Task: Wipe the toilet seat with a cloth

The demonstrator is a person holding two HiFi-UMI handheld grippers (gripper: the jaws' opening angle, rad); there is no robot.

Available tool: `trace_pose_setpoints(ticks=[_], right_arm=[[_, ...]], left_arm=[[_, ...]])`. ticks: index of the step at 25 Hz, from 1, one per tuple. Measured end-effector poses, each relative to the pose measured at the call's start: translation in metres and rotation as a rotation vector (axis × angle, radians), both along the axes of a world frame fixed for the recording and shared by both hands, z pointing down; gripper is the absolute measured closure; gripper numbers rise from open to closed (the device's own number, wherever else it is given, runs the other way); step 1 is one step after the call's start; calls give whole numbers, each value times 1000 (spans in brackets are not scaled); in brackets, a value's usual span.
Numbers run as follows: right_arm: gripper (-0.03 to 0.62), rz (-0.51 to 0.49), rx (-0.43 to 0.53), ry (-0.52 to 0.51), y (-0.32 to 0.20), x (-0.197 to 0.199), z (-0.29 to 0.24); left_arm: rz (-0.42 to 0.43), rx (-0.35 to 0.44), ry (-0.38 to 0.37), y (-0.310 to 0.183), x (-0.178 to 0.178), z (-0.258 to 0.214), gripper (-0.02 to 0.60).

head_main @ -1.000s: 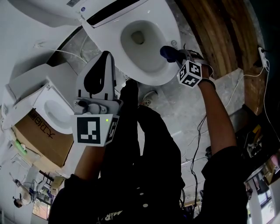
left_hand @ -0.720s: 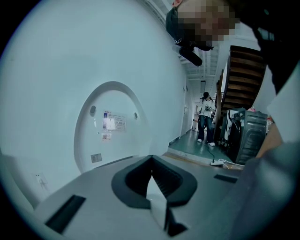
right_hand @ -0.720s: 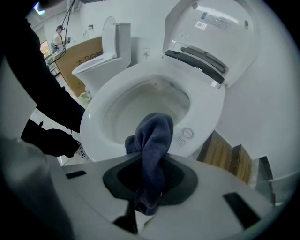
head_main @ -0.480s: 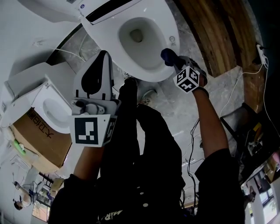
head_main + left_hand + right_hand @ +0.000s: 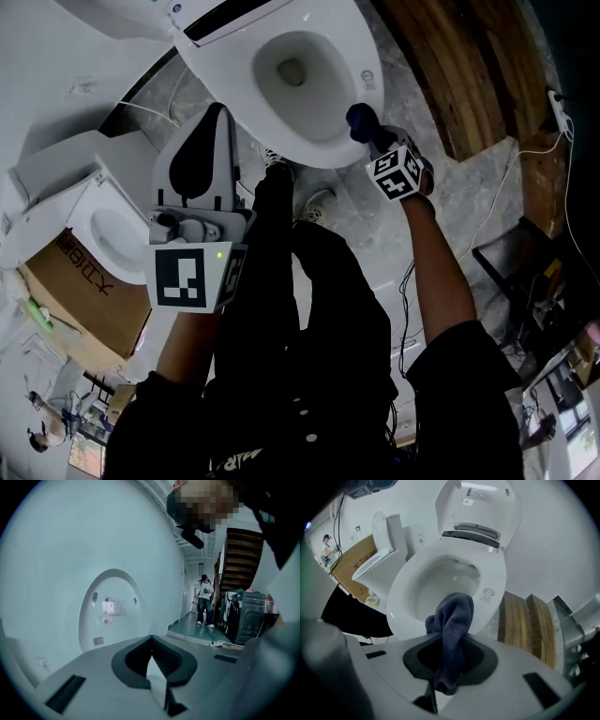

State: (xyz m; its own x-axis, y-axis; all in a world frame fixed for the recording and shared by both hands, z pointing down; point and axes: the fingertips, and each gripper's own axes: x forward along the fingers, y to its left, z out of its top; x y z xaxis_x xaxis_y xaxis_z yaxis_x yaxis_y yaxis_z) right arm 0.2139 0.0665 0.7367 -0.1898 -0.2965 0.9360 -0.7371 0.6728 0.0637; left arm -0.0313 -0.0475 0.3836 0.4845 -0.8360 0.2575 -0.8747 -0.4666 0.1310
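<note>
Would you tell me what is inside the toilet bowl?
White porcelain and a dark drain opening show; the cloth hides the near wall of the toilet bowl from the right gripper view.

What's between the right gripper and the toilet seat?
Only the dark blue cloth, clamped in the right gripper, its bunched end reaching the toilet seat rim. The right gripper view shows it.

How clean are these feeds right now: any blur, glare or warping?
Head view: sharp, but heavy fisheye bends the toilet seat. Right gripper view: cloth crisp, corners vignetted black. Left gripper view: dim, bluish cast, soft close up.
</note>
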Motion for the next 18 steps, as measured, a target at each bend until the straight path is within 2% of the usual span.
trace_pose_setpoints(ticks=[18], right_arm=[[524,383,-72,-108,43,-29,-2]], left_arm=[[5,-2,4,9,-5,-2,571]])
